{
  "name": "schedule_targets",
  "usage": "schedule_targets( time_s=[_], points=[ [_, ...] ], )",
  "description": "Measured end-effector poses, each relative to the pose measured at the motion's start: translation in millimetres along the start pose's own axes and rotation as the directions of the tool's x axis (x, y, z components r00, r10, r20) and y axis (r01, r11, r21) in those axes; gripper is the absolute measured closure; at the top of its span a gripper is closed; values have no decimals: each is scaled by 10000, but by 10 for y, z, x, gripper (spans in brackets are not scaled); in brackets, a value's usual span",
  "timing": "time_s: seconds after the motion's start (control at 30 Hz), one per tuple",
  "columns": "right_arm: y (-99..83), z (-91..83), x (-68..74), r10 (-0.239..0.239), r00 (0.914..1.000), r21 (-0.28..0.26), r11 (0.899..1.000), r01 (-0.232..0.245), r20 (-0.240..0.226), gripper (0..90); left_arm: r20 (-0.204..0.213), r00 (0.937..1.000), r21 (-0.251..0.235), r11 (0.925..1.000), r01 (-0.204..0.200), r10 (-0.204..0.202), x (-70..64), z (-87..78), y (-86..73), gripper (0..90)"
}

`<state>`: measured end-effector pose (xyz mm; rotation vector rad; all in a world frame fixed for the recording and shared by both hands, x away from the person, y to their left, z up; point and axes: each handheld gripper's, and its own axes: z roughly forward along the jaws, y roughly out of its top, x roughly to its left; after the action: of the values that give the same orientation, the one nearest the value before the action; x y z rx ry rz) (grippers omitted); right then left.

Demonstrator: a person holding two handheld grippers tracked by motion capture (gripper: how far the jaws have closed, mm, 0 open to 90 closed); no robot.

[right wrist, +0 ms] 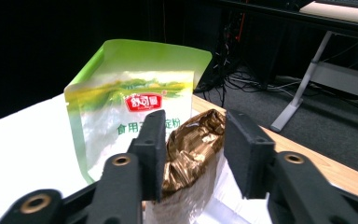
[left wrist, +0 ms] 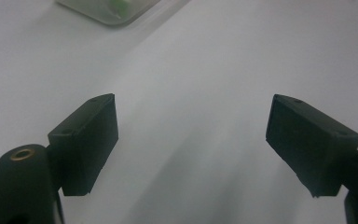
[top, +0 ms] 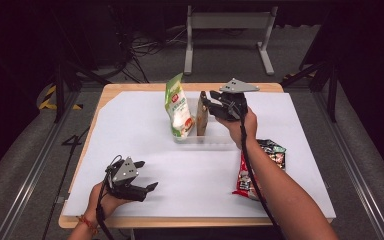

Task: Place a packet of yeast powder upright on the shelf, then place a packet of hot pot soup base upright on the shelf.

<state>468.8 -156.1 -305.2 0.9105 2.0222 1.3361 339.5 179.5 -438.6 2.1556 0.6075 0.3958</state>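
Observation:
A gold-brown bag point(top: 201, 122) stands upright in a clear tray point(top: 220, 145) beside a green and white pouch point(top: 178, 107). My right gripper point(top: 206, 104) is at the bag's top. In the right gripper view its jaws press both sides of the crumpled gold bag point(right wrist: 191, 154), so the right gripper point(right wrist: 195, 119) is shut on it, with the green pouch point(right wrist: 121, 93) just behind. My left gripper point(top: 149, 174) rests near the table's front left, open. In the left gripper view the left gripper point(left wrist: 191, 135) has only the white sheet between its jaws.
A white sheet point(top: 130, 125) covers the wooden table. A black snack packet point(top: 276, 151) and a red one point(top: 242, 181) lie at the right, partly under the right forearm. A corner of the clear tray point(left wrist: 107, 9) appears at the top of the left gripper view.

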Motion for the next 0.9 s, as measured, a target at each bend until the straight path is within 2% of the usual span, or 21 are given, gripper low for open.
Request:
schedule_targets(
  time_s=[0.13,0.27,0.47,0.53,0.63,0.77,0.9],
  points=[
    [14,-71,-5,-248,9995,49,9997,249,-175,556,50,10000,-11,10000,55,-55,26,6,-3,173],
    [-4,-137,-45,-215,9990,24,9998,216,-398,521,74,9999,-26,9999,116,-116,50,12,-10,173],
    [-80,-335,-137,-378,9970,-75,9993,374,-682,450,118,9999,-24,10000,41,-41,43,23,-1,171],
    [-109,-399,-159,-547,9949,-42,9985,545,-848,432,163,9999,-27,10000,25,-25,44,30,4,168],
    [-162,-485,-187,-842,9930,113,9963,854,-824,392,183,9998,-46,10000,17,-16,49,35,10,167],
    [-264,-614,-248,-963,9913,245,9948,989,-898,366,167,9999,2,10000,16,-17,51,46,10,166],
    [-377,-735,-349,-960,9875,468,9936,1025,-1248,380,119,9999,69,10000,-36,35,43,48,6,172]
  ],
)
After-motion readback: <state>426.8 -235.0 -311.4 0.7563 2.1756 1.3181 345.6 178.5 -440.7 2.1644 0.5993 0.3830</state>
